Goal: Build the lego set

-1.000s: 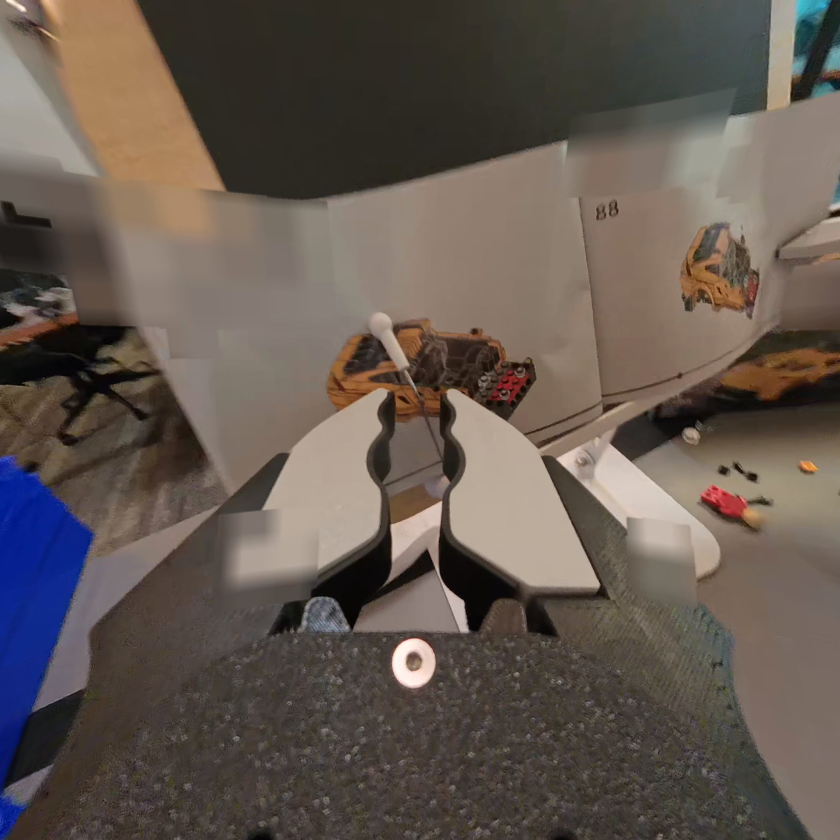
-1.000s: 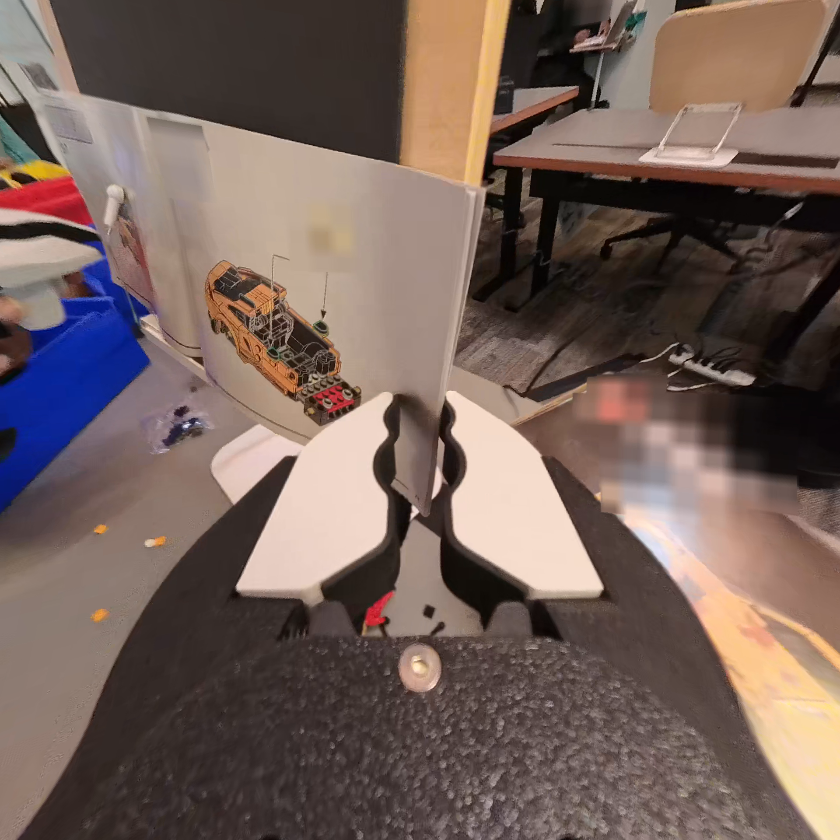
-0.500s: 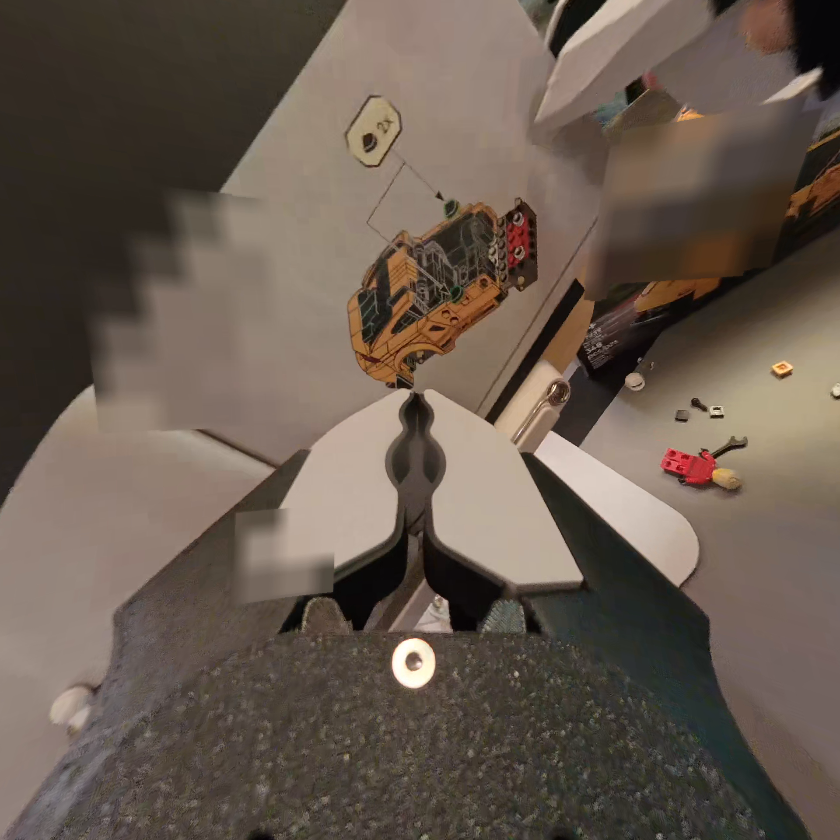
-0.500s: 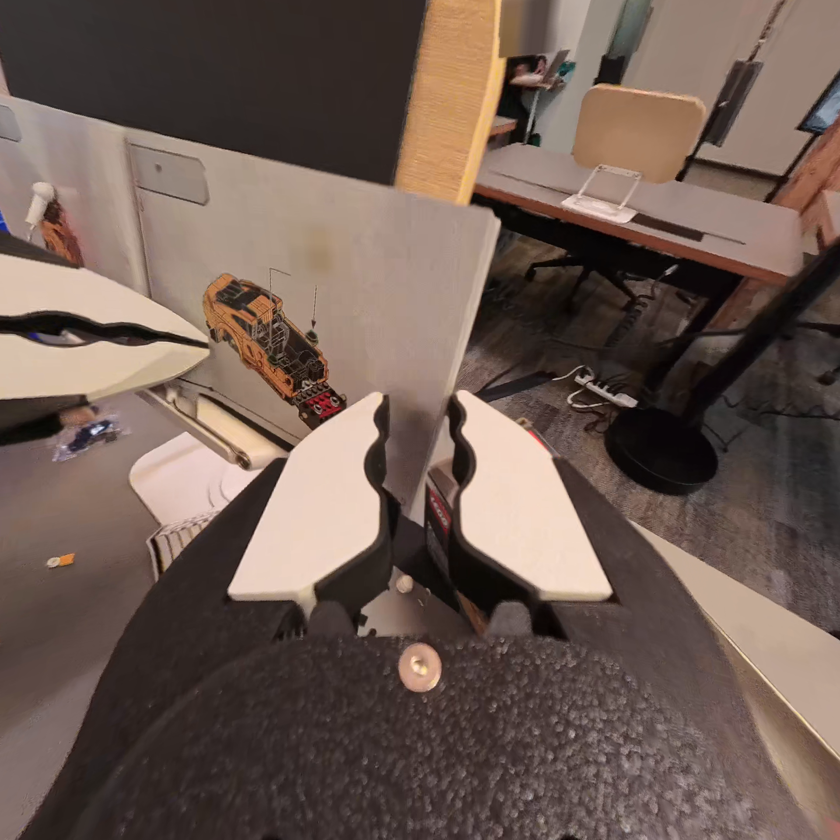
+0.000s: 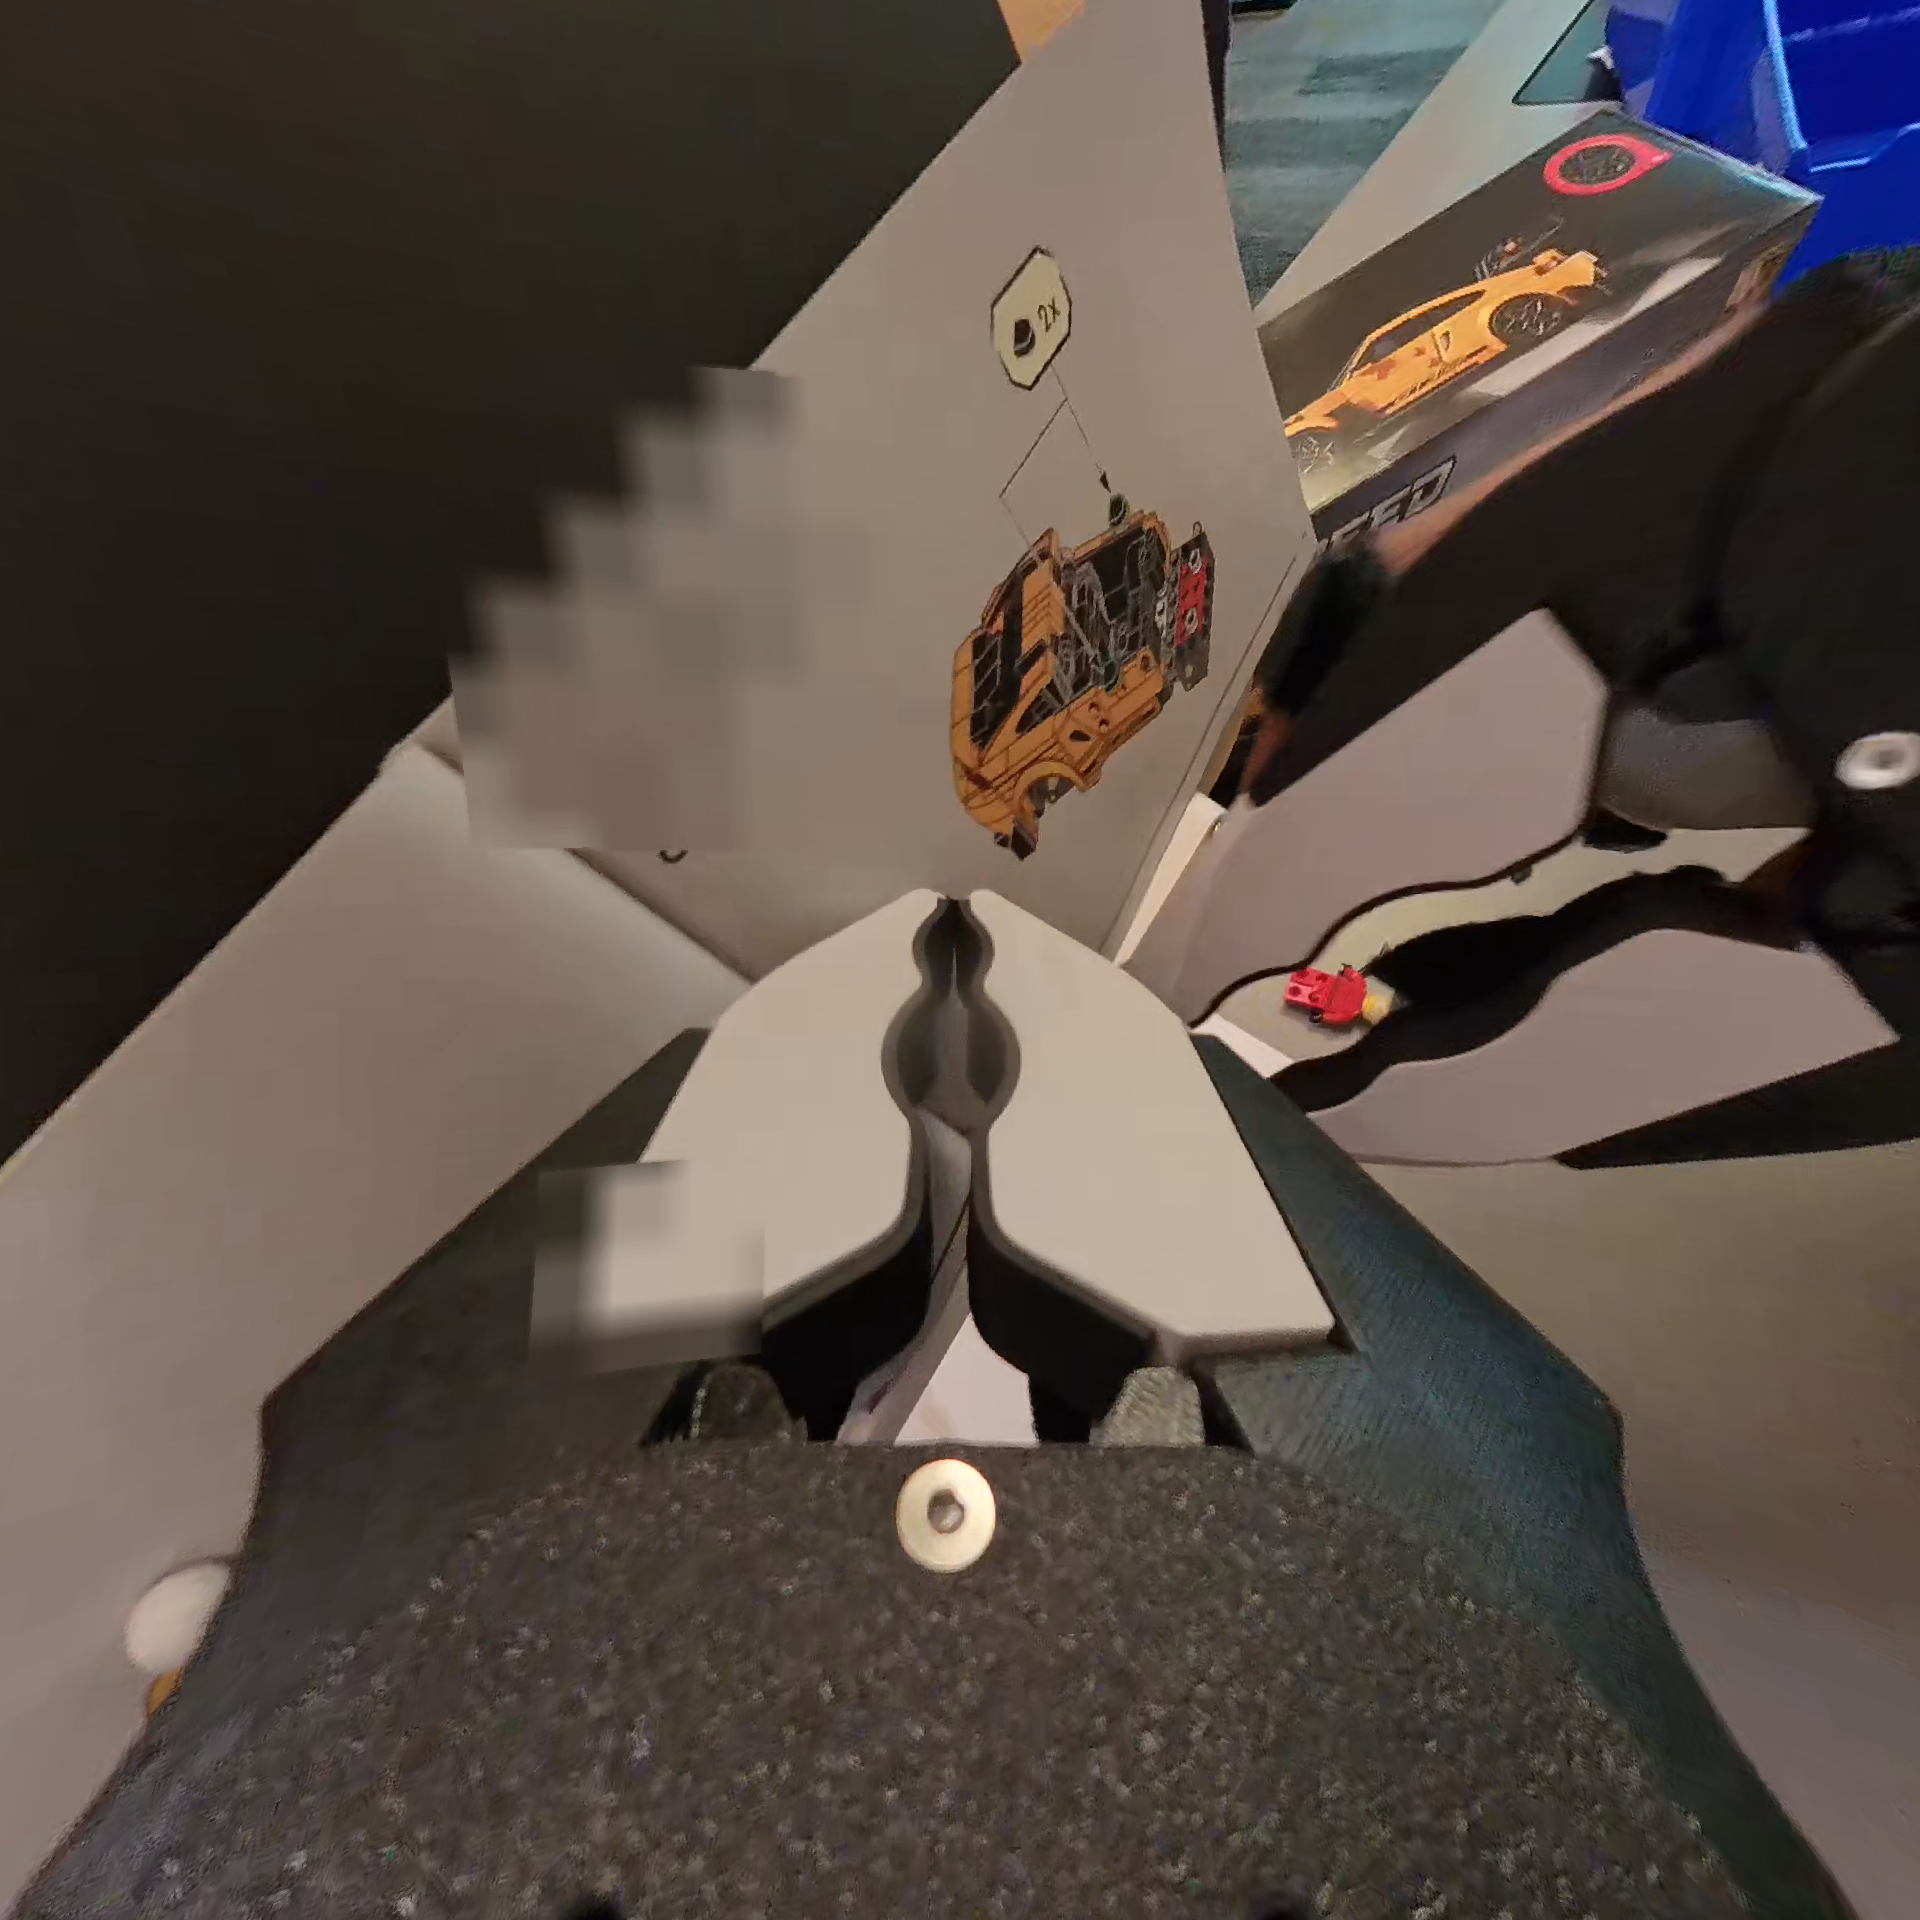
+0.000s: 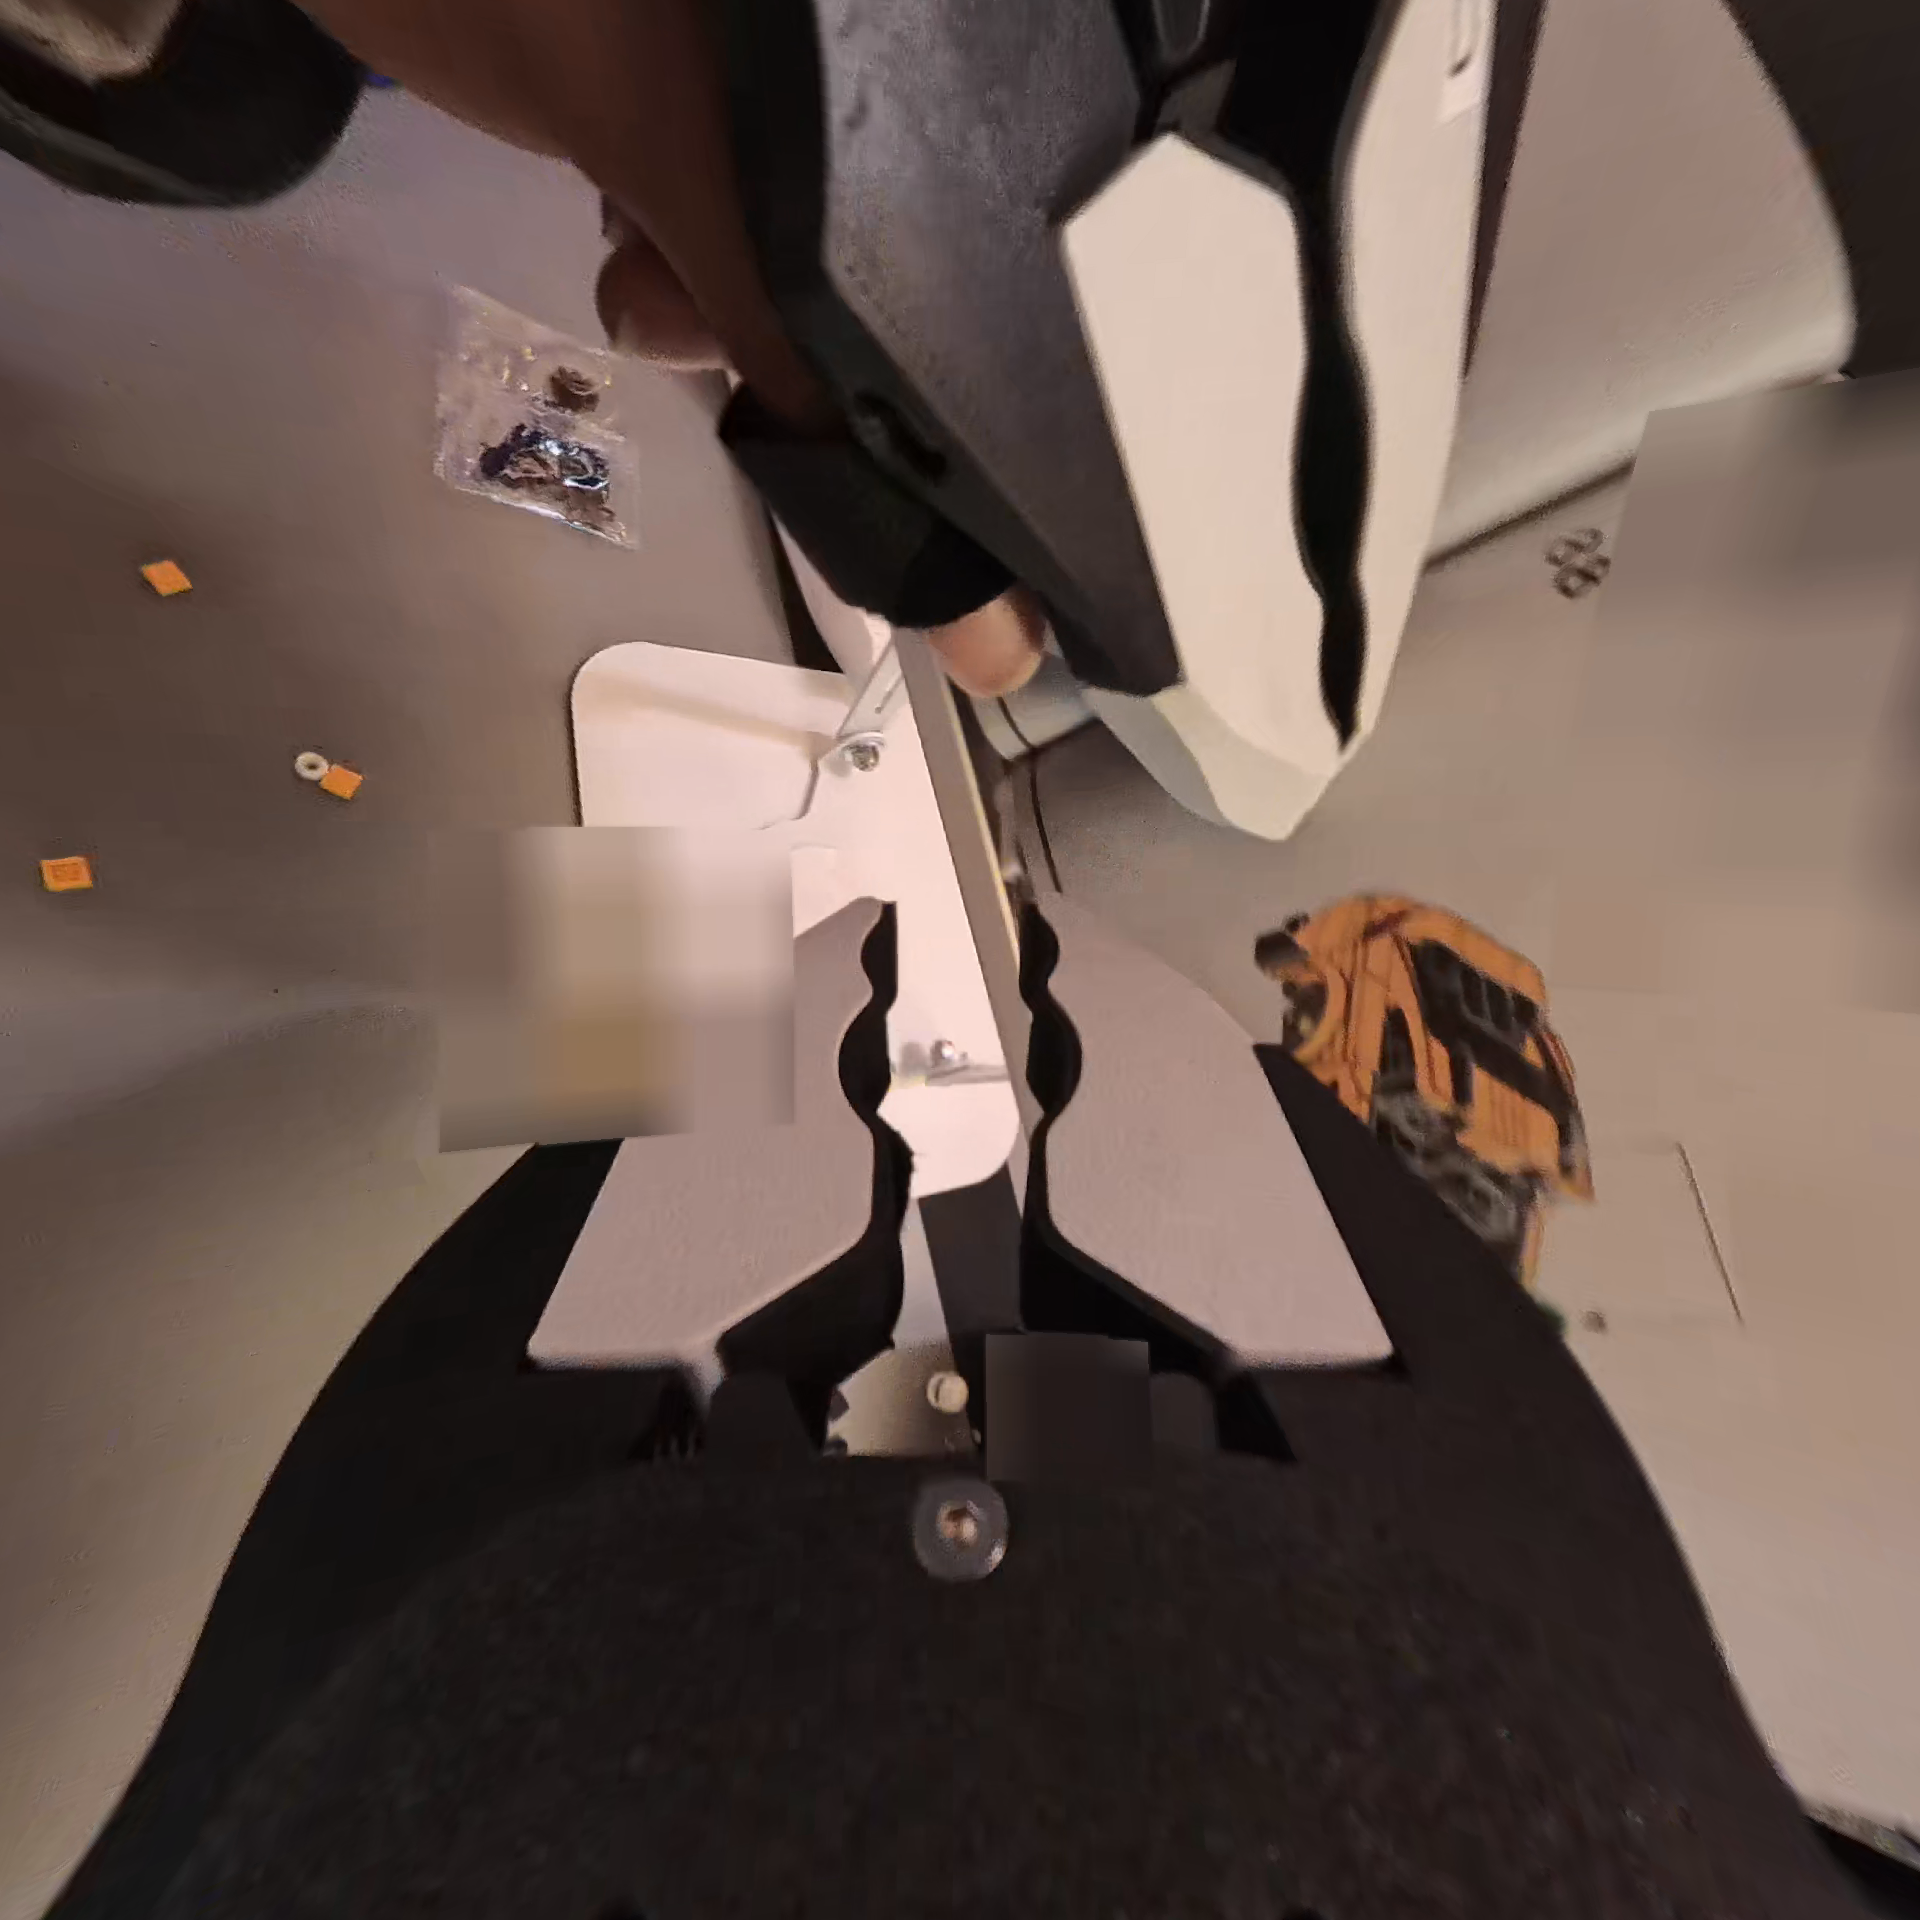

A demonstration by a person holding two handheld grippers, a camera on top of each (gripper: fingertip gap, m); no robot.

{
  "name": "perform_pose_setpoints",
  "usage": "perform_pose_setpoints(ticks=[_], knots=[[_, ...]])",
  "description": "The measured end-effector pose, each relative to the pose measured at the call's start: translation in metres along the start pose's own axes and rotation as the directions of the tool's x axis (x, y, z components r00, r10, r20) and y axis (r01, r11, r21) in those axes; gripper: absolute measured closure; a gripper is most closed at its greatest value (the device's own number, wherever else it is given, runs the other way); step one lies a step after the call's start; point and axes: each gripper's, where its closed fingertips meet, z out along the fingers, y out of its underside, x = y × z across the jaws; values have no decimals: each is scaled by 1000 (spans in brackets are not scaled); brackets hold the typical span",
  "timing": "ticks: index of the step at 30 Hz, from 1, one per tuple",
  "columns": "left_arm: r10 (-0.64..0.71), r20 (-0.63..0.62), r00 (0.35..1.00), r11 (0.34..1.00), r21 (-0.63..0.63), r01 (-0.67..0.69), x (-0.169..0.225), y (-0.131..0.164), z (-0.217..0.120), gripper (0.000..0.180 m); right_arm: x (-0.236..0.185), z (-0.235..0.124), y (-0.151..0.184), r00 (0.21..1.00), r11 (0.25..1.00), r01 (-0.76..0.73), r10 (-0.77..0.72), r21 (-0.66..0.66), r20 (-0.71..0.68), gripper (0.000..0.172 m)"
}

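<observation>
An instruction booklet with orange car drawings stands on a white stand. My left gripper [image 5: 956,902] is shut on the lower edge of one booklet page [image 5: 935,520], and paper shows between its fingers. It also shows shut at the top of the right wrist view [image 6: 1330,748], held by a person's hand [image 6: 977,644]. My right gripper [image 6: 956,909] is open. A page edge [image 6: 977,914] runs between its fingers and leans on the right finger, with a gap to the left one. It shows open at the right of the left wrist view [image 5: 1262,966].
A dark toy box with a yellow car picture [image 5: 1507,332] and a blue bin [image 5: 1766,83] stand behind. A red minifigure piece [image 5: 1330,997] lies on the grey table. A bag of small parts [image 6: 530,416], orange tiles [image 6: 166,577] and the stand's white base [image 6: 707,727] lie at the left. The tips of one gripper are about 5 cm away from the tips of the other. From the right gripper's tips to the stand's white base [image 6: 707,727] is close to 20 cm.
My left gripper closed on the page and turned with it. My right gripper opened wider around the page edge and swung down close to the left gripper.
</observation>
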Motion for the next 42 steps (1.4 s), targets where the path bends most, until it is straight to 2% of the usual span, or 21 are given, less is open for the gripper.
perform_pose_setpoints(ticks=[7, 10, 13, 19, 30, 32, 37, 42], knots=[[25, 72, 997, 1000, 7, -26, -11, 15, -9, 180, 3, 23, 8, 991, 976, 62, -36, -207, 127, 153], [-24, 60, 998, 999, 40, 21, -12, 15, -10, 180, 2, 24, 18, 976, 946, 53, 18, -319, 215, 158], [-52, 67, 996, 997, 60, 48, -14, 15, -9, 180, 3, 24, 17, 961, 937, 34, 65, -347, 269, 162], [-87, 73, 994, 994, 65, 82, -15, 14, -9, 180, 3, 21, 14, 928, 967, -8, 102, -255, 358, 165], [-109, 138, 984, 992, 81, 98, -19, 13, -7, 180, 8, 15, 10, 907, 984, -84, 140, -156, 398, 170], [-98, 151, 984, 993, 81, 87, -18, 15, -7, 180, 10, 14, 9, 919, 985, -103, 148, -140, 366, 170], [-82, 173, 981, 994, 88, 68, -14, 17, -9, 180, 15, 6, 3, 982, 988, -21, 50, -156, 184, 172], [-67, 187, 980, 996, 78, 53, -10, 20, -11, 180, 15, -11, 11, 986, 986, -41, 66, -162, 152, 169]])
